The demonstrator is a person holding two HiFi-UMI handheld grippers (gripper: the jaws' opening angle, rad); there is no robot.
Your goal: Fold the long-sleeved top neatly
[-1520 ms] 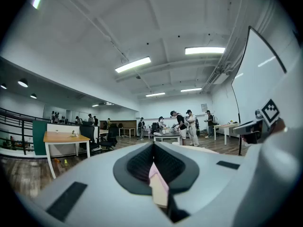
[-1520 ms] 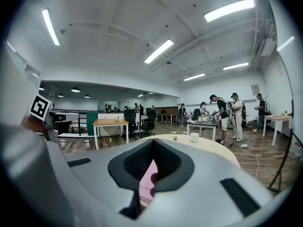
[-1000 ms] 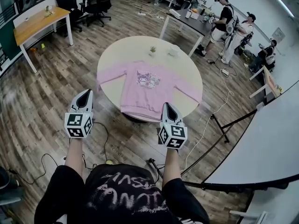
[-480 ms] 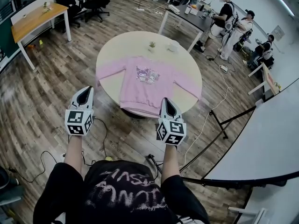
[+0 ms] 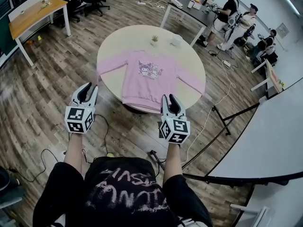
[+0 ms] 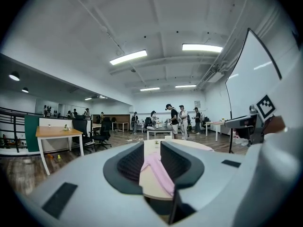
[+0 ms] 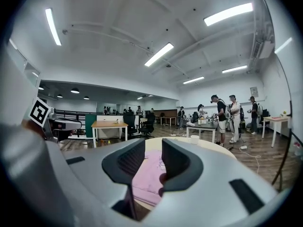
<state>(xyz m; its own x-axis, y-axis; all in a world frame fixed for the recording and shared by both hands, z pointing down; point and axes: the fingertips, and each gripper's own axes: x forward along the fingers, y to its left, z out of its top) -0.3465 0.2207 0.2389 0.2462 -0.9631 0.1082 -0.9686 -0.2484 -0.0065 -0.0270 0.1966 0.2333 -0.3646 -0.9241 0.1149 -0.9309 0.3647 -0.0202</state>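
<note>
A pink long-sleeved top (image 5: pixel 147 79) with a cartoon print lies flat, sleeves spread, on the round cream table (image 5: pixel 123 39). Both grippers hang in the air short of the table's near edge. My left gripper (image 5: pixel 85 91) is off the table's left front, over the floor. My right gripper (image 5: pixel 172 102) is just before the top's hem. The jaws of both are opening and hold nothing. In the left gripper view a pink sleeve (image 6: pixel 160 172) shows far off between the jaws of that gripper (image 6: pixel 151 157). Past the right gripper (image 7: pixel 153 157), the top's body (image 7: pixel 147 176) shows.
A small potted plant (image 5: pixel 154 39) and a white cup (image 5: pixel 176 40) stand at the table's far side. Cables (image 5: pixel 102 136) lie on the wood floor. A whiteboard stand's legs (image 5: pixel 222 126) are at the right. A wooden desk (image 5: pixel 35 11) is far left; people (image 5: pixel 229 8) stand at the back right.
The jaws of both grippers, shut a second ago, now stand parted. Both hands stay where they were, in front of the table.
</note>
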